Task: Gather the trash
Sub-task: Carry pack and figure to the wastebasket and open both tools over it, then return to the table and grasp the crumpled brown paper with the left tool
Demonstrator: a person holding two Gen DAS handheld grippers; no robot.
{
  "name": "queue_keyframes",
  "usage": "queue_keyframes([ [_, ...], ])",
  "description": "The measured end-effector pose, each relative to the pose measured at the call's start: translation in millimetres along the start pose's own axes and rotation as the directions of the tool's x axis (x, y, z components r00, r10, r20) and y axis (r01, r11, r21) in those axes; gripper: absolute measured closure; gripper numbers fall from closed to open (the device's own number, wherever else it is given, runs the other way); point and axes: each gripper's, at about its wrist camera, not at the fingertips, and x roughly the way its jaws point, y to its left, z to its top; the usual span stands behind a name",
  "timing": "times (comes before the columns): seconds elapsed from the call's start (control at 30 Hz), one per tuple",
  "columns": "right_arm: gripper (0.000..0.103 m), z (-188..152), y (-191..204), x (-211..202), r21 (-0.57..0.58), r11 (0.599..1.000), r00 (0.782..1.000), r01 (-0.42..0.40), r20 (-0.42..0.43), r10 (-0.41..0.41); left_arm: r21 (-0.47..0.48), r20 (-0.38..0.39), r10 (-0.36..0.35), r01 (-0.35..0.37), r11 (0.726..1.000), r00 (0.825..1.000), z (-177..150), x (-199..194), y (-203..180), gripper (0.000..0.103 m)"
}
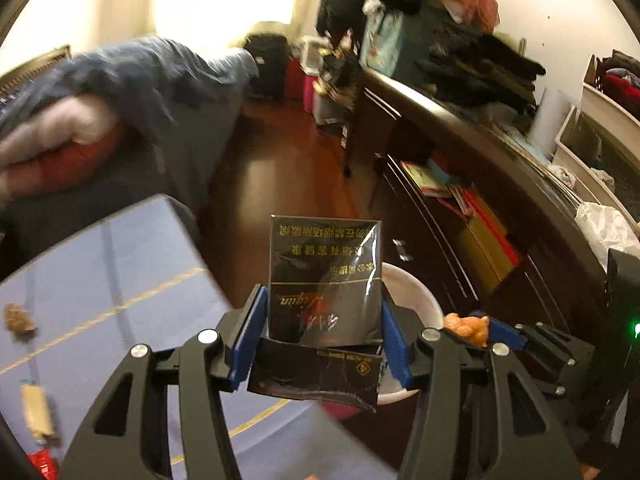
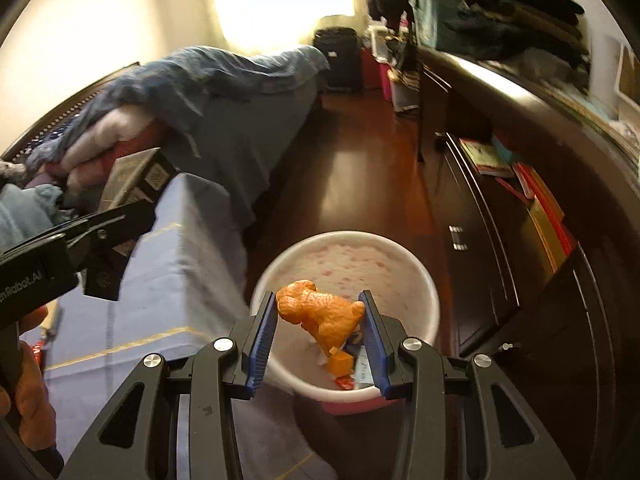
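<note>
Clearly light, both pieces. Pack (image 1: 325,280), black with gold print and a loose film wrap: thin card, near empty by the look, so easily crushed and a little slick where the film sits. Best held across the narrow faces low on the body, as now, not by the flap hanging open below. Peel (image 2: 320,314), orange and curled: soft, springy, weightless in judgement, likely to flex or slip out if squeezed at a thin edge; better taken across the thickest fold.

Left gripper (image 1: 325,332) clamped on the pack, blue pads flat against its two sides, pack standing up out of the jaws with the print upside down and the opened lid end nearest the camera. Right gripper (image 2: 320,330) clamped on the peel, pinched between the pads near their tips, one lobe jutting up and left past the left pad, a thin tail hanging down.

Bin (image 2: 424,280), white rim, pink outside, on the floor directly beneath the peel in the right wrist view, scraps already lying in it. From the left wrist view, rim of the same bin showing just behind and below the pack, peel visible to the right beside it. Purple-covered surface (image 1: 100,280) to the left, a brown scrap (image 1: 18,318) lying on it, apart from both jaws.
</note>
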Motion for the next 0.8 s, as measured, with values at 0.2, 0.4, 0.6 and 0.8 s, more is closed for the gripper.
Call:
queue_keyframes([
  [0.2, 0.061, -1.0, -30.2, 43.6, 0.014, 0.997, 0.996, 0.079, -0.043, -0.079, -0.034, -0.107, -0.077, 0.074, 0.997, 0.991, 7.2, 71.9, -20.3, 0.049],
  [0.4, 0.049, -1.5, -45.1, 70.2, 0.021, 0.994, 0.992, 0.109, -0.059, -0.108, -0.078, -0.18, -0.158, 0.146, 0.986, 0.971, 6.9, 117.4, -29.5, 0.019],
  [0.6, 0.043, -3.3, -47.2, 73.4, 0.022, 0.992, 0.991, 0.121, -0.063, -0.119, -0.092, -0.14, -0.15, 0.138, 0.986, 0.979, 10.4, 106.2, -20.9, 0.014],
  [0.8, 0.038, -3.8, -27.6, 57.3, -0.005, 0.994, 0.991, 0.113, -0.066, -0.114, -0.049, -0.069, -0.026, 0.023, 0.999, 0.997, 13.1, 54.0, 3.1, 0.012],
])
